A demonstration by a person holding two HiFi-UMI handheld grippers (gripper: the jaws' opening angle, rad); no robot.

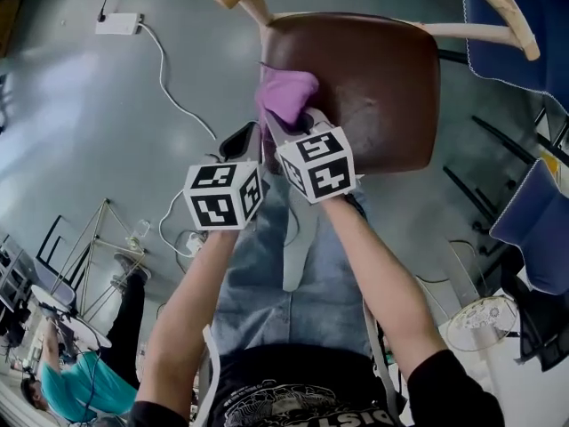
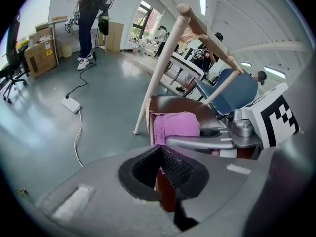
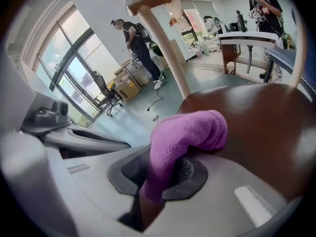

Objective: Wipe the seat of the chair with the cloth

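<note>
Purple cloth (image 3: 185, 135) is bunching in my right gripper (image 3: 165, 174), which is pinching it at the left edge of the seat (image 1: 382, 87). My left gripper (image 2: 160, 167) is idling, pressed together. I reckon dragging hard could tug it loose.

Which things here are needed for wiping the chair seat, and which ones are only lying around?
For the job: purple cloth, held in the right gripper; brown chair seat.

Lying about: white power strip on the floor; blue chair; cardboard boxes.
</note>
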